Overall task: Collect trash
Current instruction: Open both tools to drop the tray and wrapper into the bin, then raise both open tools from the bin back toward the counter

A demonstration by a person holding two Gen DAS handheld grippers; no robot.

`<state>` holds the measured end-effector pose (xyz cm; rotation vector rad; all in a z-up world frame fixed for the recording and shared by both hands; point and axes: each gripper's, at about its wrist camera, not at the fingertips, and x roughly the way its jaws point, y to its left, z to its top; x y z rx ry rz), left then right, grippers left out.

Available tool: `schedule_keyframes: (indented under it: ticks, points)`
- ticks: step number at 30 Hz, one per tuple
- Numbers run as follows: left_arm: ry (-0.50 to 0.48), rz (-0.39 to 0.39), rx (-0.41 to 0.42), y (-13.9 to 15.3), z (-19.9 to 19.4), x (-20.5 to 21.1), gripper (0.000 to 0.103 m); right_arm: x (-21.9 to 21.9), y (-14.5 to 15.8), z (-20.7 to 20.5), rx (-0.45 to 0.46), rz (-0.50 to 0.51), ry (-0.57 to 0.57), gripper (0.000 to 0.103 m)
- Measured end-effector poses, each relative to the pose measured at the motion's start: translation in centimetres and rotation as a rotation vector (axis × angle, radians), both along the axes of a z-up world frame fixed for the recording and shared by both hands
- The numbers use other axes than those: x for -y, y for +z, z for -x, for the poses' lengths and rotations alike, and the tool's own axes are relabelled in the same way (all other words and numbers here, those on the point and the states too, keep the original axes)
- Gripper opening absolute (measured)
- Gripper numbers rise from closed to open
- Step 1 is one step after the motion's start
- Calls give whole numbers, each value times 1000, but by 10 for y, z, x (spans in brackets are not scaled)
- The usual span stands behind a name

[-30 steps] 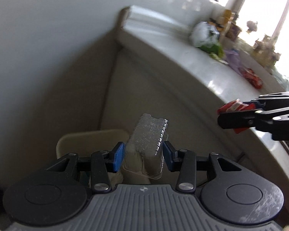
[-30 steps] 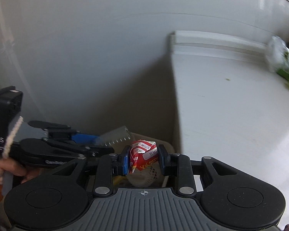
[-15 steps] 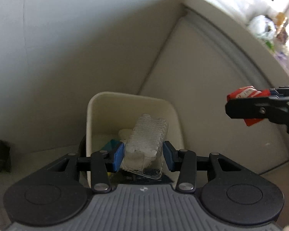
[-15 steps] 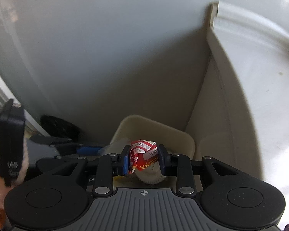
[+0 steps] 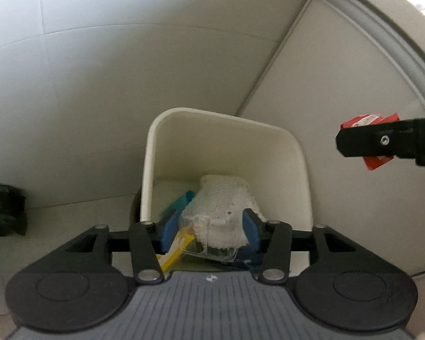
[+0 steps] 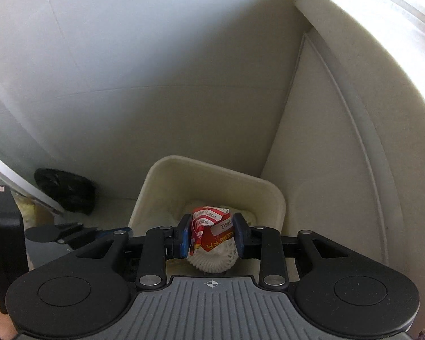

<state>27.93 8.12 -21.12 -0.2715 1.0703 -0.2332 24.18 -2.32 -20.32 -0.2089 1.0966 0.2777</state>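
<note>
White tiled walls meet in a corner beside a cabinet (image 5: pixel 340 90), where a cream bin (image 5: pixel 294 153) stands open on the floor. Above its mouth the left gripper (image 5: pixel 209 231) pinches a clear plastic tray (image 5: pixel 212 226) between blue pads, the tray tilted over white foam netting (image 5: pixel 226 189) and yellow and blue scraps already inside. To the right, the right gripper (image 6: pixel 212 236) clamps a crumpled red wrapper (image 6: pixel 209 223), held over the bin's near edge with a white ribbed cup (image 6: pixel 212 262) visible below it. Black bag (image 6: pixel 65 191) lies against the wall, left of the bin
</note>
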Motion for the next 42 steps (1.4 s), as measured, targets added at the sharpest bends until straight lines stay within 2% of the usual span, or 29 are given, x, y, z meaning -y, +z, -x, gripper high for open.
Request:
schedule_keyframes:
  ticks: [1,3,8,9,13,14,25,30,42]
  points:
    - [0,-6,3,0,1,0,60,2,-2,-1,0,-5,-4,31]
    - [-6,-10,9,1,4,0,66,5,-5,0,-1,-14,-13,31]
    - [-13,-25,11,6,5,4,75,6,-3,2,3,-34,-36,32]
    - [-16,-27,11,6,6,5,78,7,-2,2,13,-41,-41,35]
    - [-26,-33,14,10,9,5,85,9,1,0,19,-66,-67,64]
    - [-27,-34,15,11,9,5,85,10,2,0,18,-75,-70,65]
    - [-33,-30,4,15,13,7,92,11,11,0,9,-96,-59,69]
    - [-47,-32,14,22,17,8,94,8,21,3,17,-101,-58,74]
    - [-94,-34,67,50,25,10,100,4,74,26,94,-123,-4,83]
